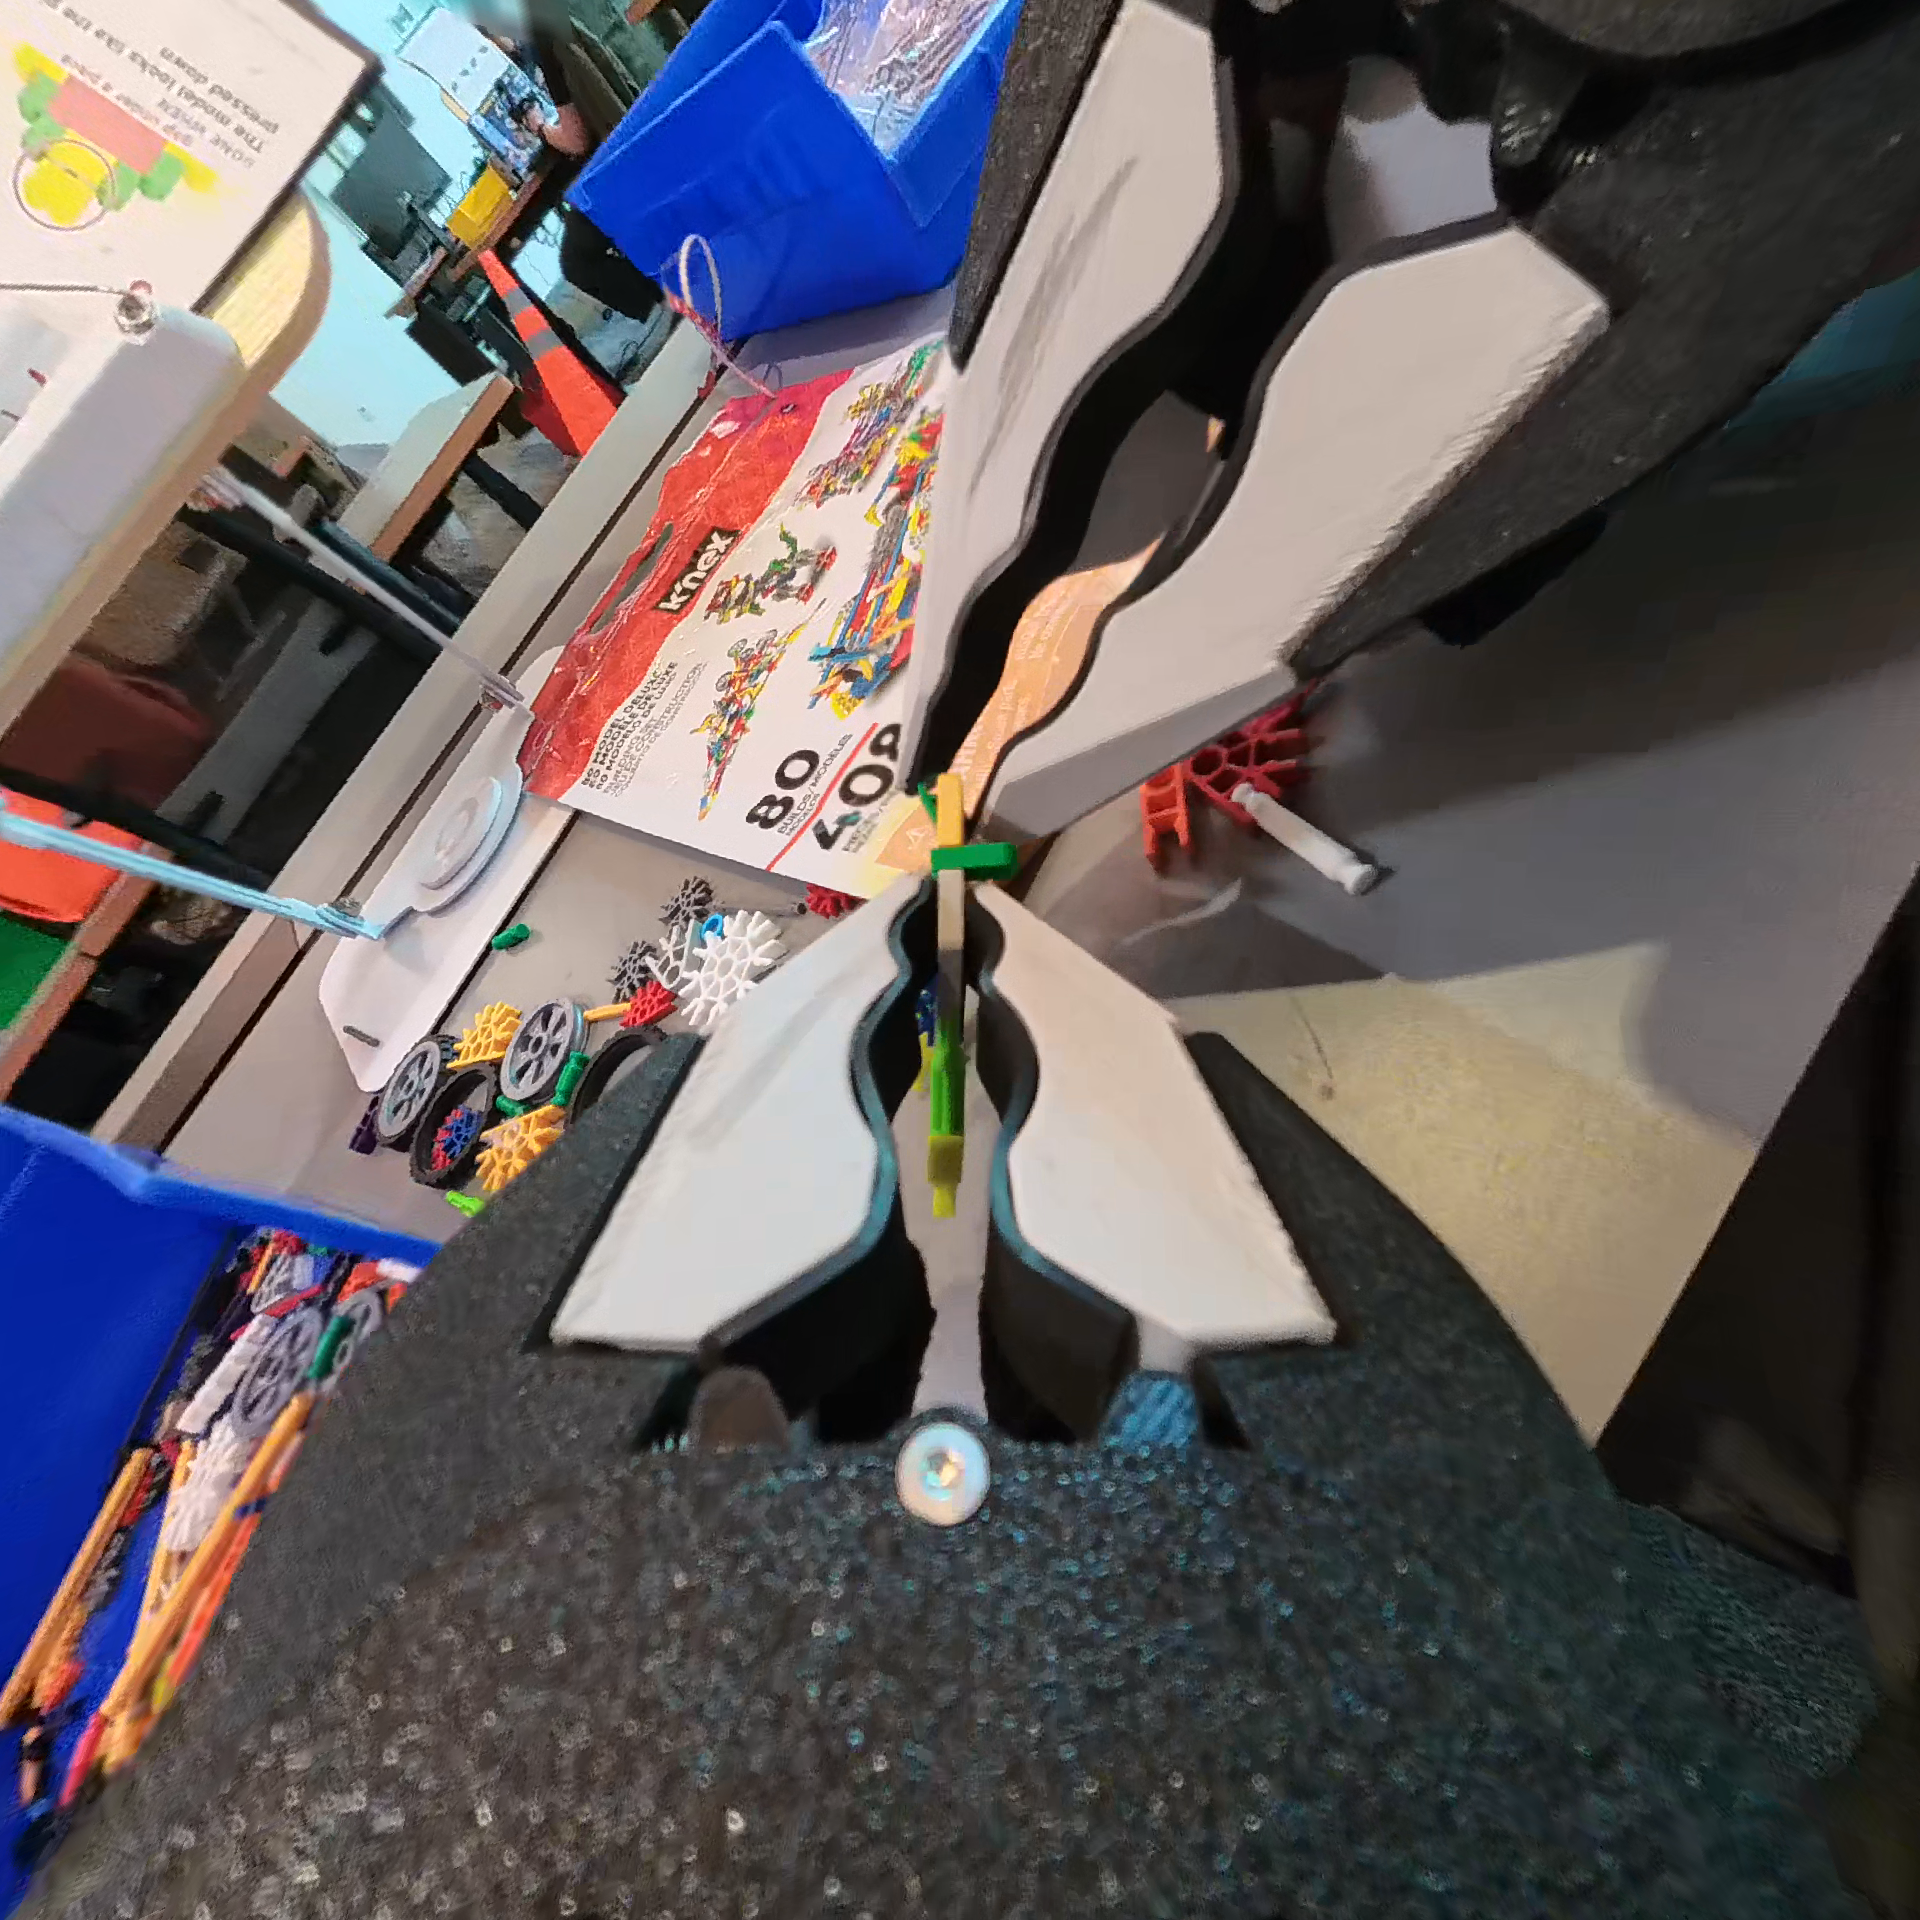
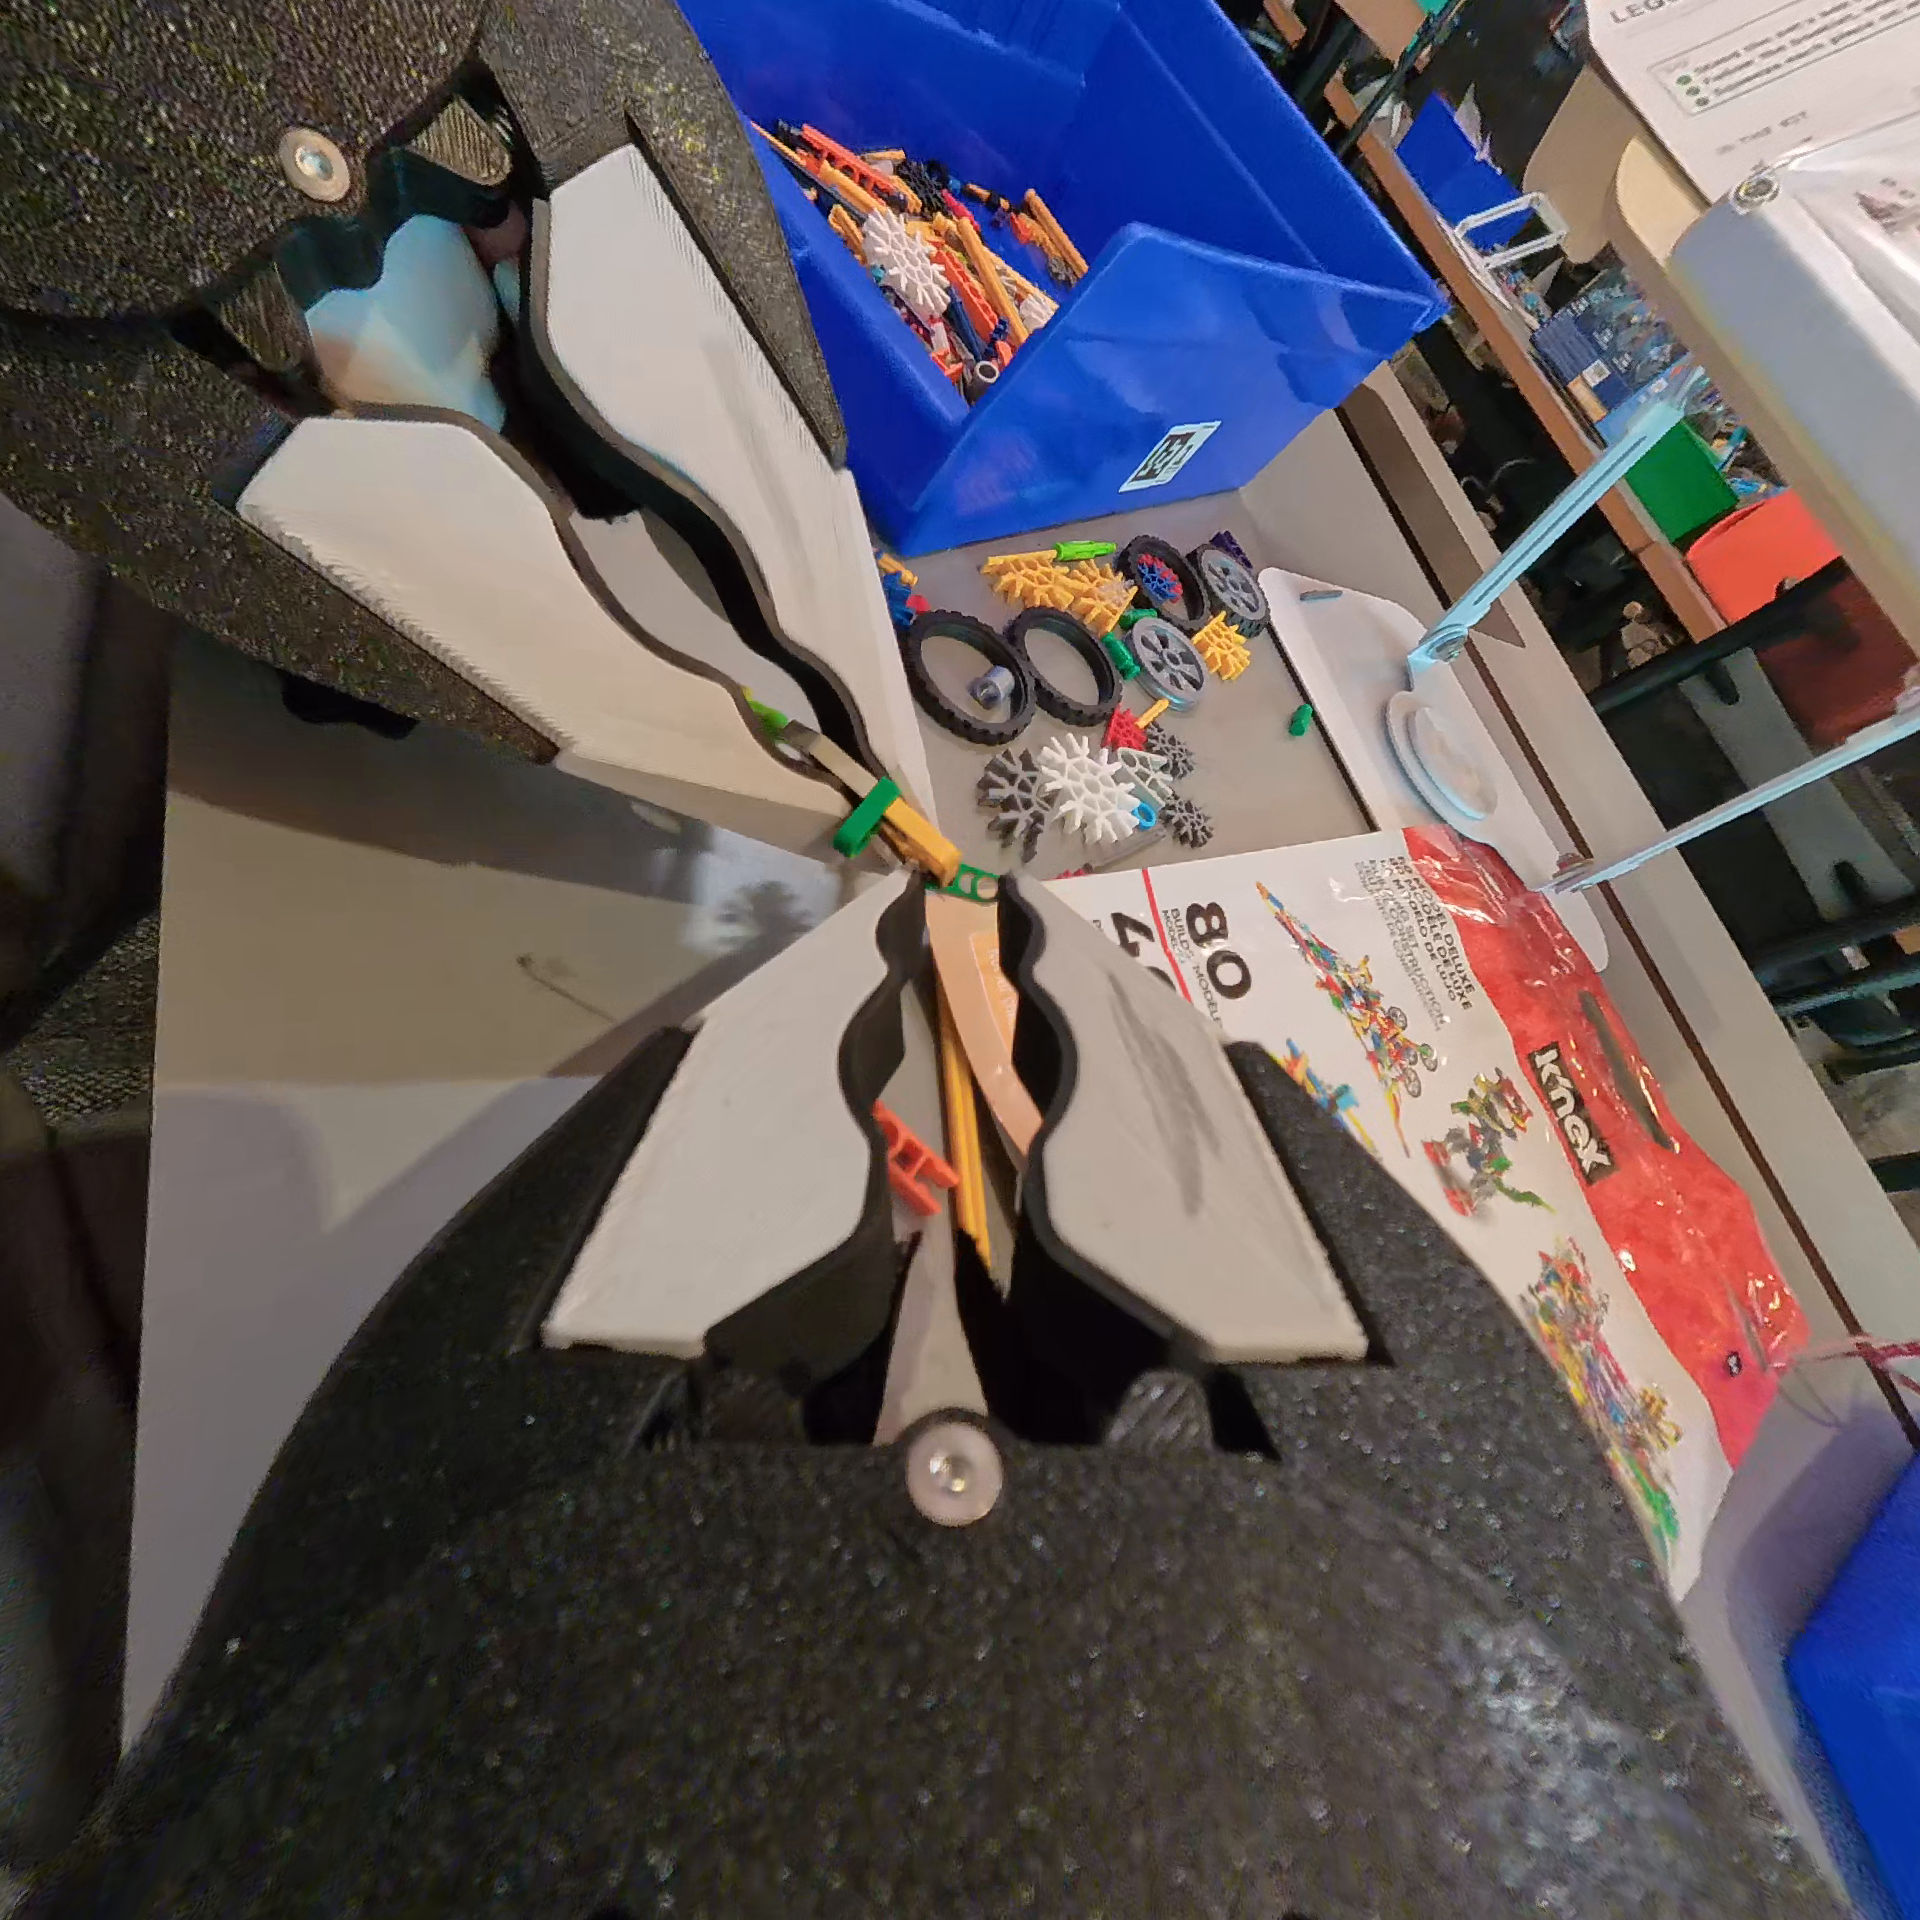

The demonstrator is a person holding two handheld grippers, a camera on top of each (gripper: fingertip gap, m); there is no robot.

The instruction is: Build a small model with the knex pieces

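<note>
My left gripper (image 1: 951, 904) is shut on a yellow rod (image 1: 948, 805) that carries a green clip connector (image 1: 971, 857). A lime green rod (image 1: 945, 1101) lies between its fingers. My right gripper (image 2: 956, 888) meets it tip to tip and is shut on a small dark green connector (image 2: 971, 885). A yellow rod (image 2: 961, 1143) and an orange connector (image 2: 909, 1153) sit between the right fingers. The left gripper (image 2: 883, 816) enters the right wrist view from the upper left. The right gripper (image 1: 961, 774) enters the left wrist view from the upper right. Both hover above the grey table (image 2: 1268, 790).
A blue bin (image 2: 1195, 343) of building parts stands beyond the grippers. Loose wheels, tyres and snowflake connectors (image 2: 1091, 644) lie before it. A red and white kit package (image 2: 1455, 1091) lies flat beside them. A white stand base (image 2: 1351, 665) sits near the far edge. A red connector with a white rod (image 1: 1236, 779) lies apart. My left and right fingertips are right by each other.
</note>
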